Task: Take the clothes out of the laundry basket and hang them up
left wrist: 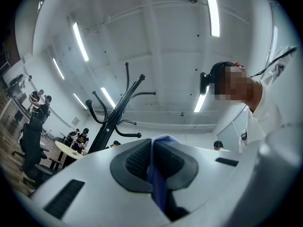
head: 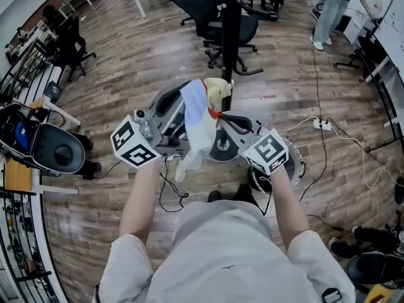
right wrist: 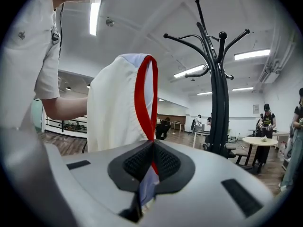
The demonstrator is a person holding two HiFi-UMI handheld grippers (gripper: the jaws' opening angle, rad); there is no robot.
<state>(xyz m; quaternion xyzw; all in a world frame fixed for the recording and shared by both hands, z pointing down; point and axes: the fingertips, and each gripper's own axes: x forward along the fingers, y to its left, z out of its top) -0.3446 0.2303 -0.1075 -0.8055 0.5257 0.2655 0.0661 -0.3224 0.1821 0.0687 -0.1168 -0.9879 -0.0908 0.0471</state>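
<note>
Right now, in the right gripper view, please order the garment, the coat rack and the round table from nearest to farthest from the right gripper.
1. Garment: pinched in the right gripper's jaws, left of centre.
2. Coat rack: right of centre, behind the garment.
3. Round table: far right, beyond the rack.

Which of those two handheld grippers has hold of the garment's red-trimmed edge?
The right gripper: its fingers pinch the red trim of the white and pale blue cloth garment. The left gripper grips only plain blue fabric.
</note>
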